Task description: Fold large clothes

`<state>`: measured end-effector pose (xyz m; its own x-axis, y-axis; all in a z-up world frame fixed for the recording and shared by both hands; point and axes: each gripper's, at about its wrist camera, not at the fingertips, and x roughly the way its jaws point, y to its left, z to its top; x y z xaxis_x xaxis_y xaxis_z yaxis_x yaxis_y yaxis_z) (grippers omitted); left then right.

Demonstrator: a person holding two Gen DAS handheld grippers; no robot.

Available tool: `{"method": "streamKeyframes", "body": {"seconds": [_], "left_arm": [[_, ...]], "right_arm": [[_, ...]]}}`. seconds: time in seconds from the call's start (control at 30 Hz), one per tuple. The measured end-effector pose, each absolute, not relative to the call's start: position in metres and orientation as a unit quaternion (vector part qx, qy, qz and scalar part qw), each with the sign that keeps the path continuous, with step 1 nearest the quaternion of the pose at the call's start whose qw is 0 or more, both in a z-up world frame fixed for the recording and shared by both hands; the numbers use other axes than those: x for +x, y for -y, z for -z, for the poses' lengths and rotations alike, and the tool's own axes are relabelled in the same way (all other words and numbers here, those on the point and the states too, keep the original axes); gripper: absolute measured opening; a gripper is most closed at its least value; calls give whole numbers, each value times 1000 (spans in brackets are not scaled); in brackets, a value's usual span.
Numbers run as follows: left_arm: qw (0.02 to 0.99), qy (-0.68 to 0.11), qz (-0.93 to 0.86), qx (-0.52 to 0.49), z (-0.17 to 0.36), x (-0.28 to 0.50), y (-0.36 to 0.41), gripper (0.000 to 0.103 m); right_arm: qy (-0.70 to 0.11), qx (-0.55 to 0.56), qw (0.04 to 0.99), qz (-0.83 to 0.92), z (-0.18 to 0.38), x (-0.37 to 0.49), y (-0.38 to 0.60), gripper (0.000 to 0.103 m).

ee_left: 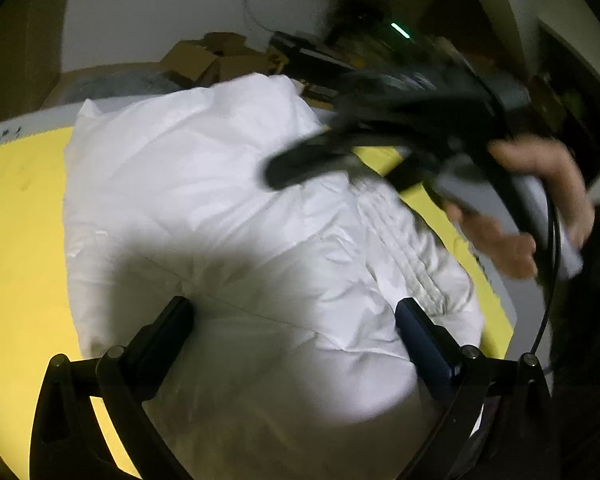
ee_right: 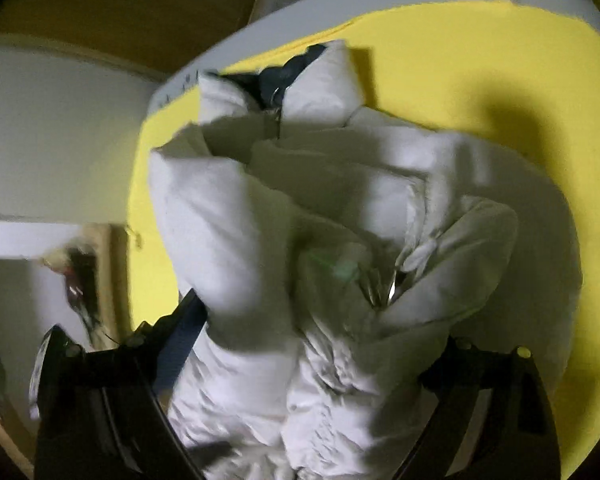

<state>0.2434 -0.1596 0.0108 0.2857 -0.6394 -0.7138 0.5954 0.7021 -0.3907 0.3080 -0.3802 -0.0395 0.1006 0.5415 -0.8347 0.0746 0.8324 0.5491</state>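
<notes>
White puffy jacket (ee_left: 228, 216) lay bunched on a yellow table cover (ee_left: 20, 216), spread directly ahead of and under the left claw (ee_left: 294, 316). No readable brand or label anywhere; small dark marks on the pale table edge (ee_right: 180, 80) past the jacket were too blurred to read.

Left claw: both fingers wide apart, dark pads over the jacket's near folds, fabric between them but no pad pressing it, so open and holding nothing. Ribbed cuff or hem (ee_left: 404, 252) sat just ahead of its right finger.

Right claw (ee_left: 300, 164) appeared ahead and to the right of the left claw, motion-blurred, above the jacket's far side. A hand (ee_left: 540, 200) wrapped its grey handle, dark sleeve behind, black cable hanging down from the handle.

From the right wrist view, the right claw's fingers (ee_right: 184, 320) stood spread at either side with the jacket (ee_right: 284, 240) heaped between and ahead; no pad seen clamping it, so open. Only the left finger's blue pad was clear; the right one was dark and partly hidden. Dark navy collar lining with a zipper pull (ee_right: 276, 96) sat at the far end of the heap. Metal snaps (ee_right: 392, 288) glinted just ahead right of centre.

Cardboard boxes (ee_left: 212, 60) and dark clutter with a green light (ee_left: 400, 31) stood beyond the table.
</notes>
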Motion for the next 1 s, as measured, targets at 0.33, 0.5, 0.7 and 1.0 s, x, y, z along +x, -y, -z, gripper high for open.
{"method": "streamKeyframes", "body": {"seconds": [0.33,0.5,0.7,1.0], "left_arm": [[815,-394,422,-53,-52,229,129,101],[824,-370,429,-28,-72,220,147,102],[772,-442,454,48,-11,204,245,102],[770,-453,436,106,23,202,292,103]], "right_arm": [[-578,173,737,-305,-17,307,326,32],[-529,240,706,-405,-26,305,333,30],[-556,387,662,-320,100,274,461,27],[-519,373,708,-300,113,231,508,50]]}}
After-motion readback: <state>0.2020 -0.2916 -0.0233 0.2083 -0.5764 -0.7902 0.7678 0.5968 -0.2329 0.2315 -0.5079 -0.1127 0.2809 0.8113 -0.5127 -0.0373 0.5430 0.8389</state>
